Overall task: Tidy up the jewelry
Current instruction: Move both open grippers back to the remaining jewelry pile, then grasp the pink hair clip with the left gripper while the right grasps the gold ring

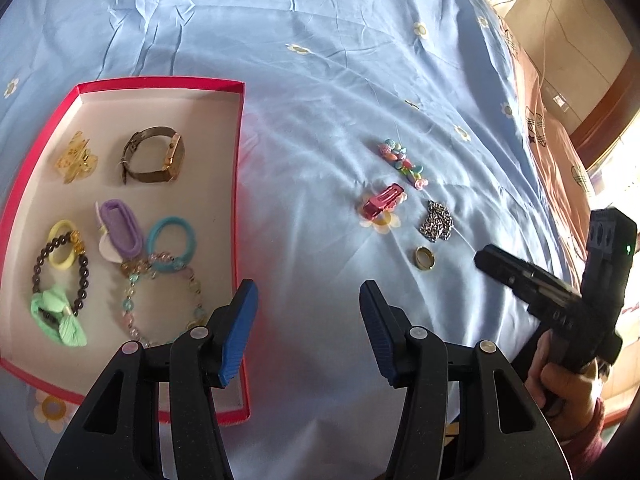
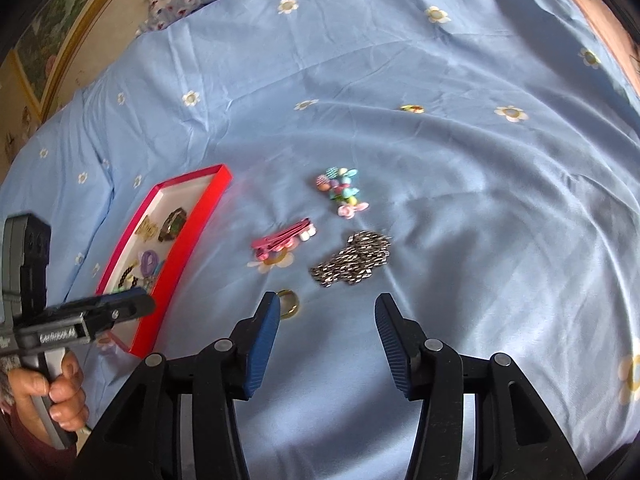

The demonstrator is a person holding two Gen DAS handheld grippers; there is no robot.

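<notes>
You had a smooth, faintly sheeny cloth bedsheet point(image 2: 460, 200) under everything. The silver chain point(image 2: 352, 260) and gold ring point(image 2: 289, 303) looked like shiny metal, the pink hair clip point(image 1: 382, 202) glossy, the red box point(image 1: 239, 184) matt card, and your tools' blue pads point(image 2: 262, 352) ribbed.

The right gripper point(image 2: 326, 320) hangs over the blue bedsheet point(image 2: 460, 168) with its jaws wide apart and nothing between them. A gold ring point(image 2: 289, 303) lies just beside its left fingertip. Beyond lie a silver chain point(image 2: 354, 259), a pink hair clip point(image 2: 282, 237) and a cluster of colourful beads point(image 2: 342, 192). Towards the sheet's left edge sits a red box point(image 2: 176, 264), with the left gripper point(image 2: 132, 305) near its close end.
</notes>
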